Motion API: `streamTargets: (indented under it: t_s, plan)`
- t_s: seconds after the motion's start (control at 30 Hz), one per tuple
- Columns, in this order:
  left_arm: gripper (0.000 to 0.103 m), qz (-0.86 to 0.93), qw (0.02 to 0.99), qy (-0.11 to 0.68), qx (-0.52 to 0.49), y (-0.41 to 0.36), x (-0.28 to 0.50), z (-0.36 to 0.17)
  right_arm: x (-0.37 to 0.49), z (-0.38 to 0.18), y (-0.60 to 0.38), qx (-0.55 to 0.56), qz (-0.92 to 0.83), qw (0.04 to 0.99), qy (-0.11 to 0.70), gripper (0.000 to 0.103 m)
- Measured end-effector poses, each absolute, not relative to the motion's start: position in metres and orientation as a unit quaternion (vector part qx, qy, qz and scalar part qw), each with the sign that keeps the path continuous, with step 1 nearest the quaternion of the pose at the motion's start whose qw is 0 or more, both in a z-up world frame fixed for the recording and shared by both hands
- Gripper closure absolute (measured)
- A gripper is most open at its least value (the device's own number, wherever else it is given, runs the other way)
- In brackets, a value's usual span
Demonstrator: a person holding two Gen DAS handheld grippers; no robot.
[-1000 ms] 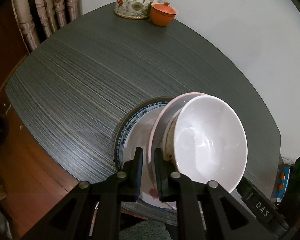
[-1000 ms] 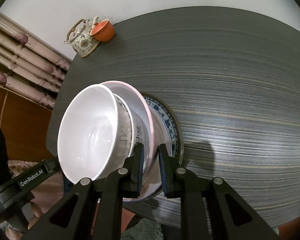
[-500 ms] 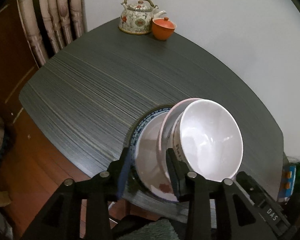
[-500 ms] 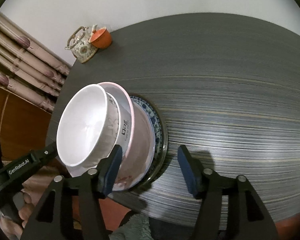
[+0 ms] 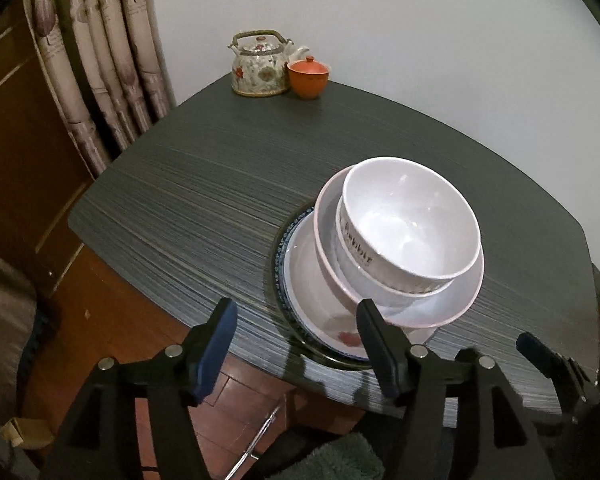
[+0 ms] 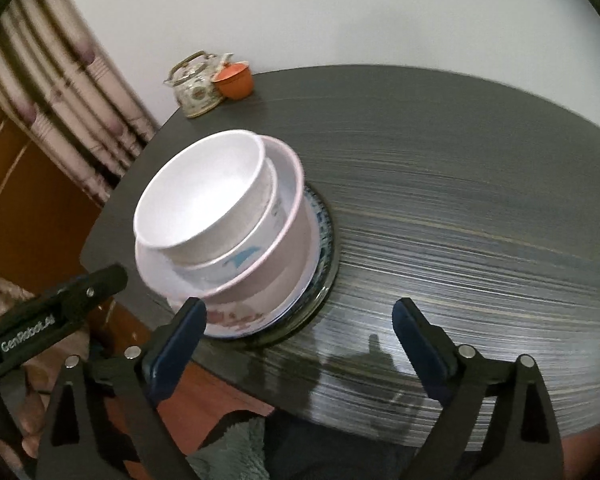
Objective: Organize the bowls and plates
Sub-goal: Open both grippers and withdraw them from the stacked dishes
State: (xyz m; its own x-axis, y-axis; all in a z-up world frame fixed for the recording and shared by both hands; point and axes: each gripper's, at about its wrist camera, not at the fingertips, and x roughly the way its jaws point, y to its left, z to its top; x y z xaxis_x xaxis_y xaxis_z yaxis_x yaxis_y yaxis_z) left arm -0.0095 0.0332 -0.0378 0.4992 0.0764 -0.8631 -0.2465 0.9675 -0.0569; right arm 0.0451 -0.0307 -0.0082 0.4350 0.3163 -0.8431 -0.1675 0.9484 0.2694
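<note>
Just ahead of the left gripper (image 5: 296, 344) and a little to the right of its centre line, a stack of dishes sits near the front edge of the dark striped table (image 5: 204, 200): a blue-rimmed plate (image 5: 288, 240) at the bottom, a pink-edged dish (image 5: 452, 308) on it, a lettered bowl (image 5: 364, 256) in that, and a plain white bowl (image 5: 412, 220) nested on top. The left gripper's jaws have just been opening and now stand apart with nothing between them; the right-hand finger (image 5: 376, 344) overlaps the near rim of the stack in this view, though contact cannot be told. In the right wrist view the same stack lies ahead and to the left of the right gripper (image 6: 300, 336), whose jaws have likewise just been opening and stand very wide and empty, over bare table; its left finger (image 6: 180, 336) is just in front of the plate's rim. Far beyond both grippers, at the back edge of the table by the wall, a flowered teapot (image 5: 260, 66) and an orange lidded cup (image 5: 308, 78) stand touching or nearly so.
</note>
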Motion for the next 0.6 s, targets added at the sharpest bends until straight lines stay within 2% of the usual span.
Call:
streamTargets:
  t_s: [0.23, 0.6]
  plan:
    - [0.038, 0.101, 0.87, 0.476, -0.071, 0.029, -0.02, -0.043, 0.018, -0.009, -0.015, 0.046, 0.156, 0.853, 0.495, 0.002]
    - [0.038, 0.101, 0.879, 0.462, -0.066, 0.033, -0.015, -0.046, 0.007, -0.009, -0.003, 0.022, 0.153, 0.862, 0.482, 0.001]
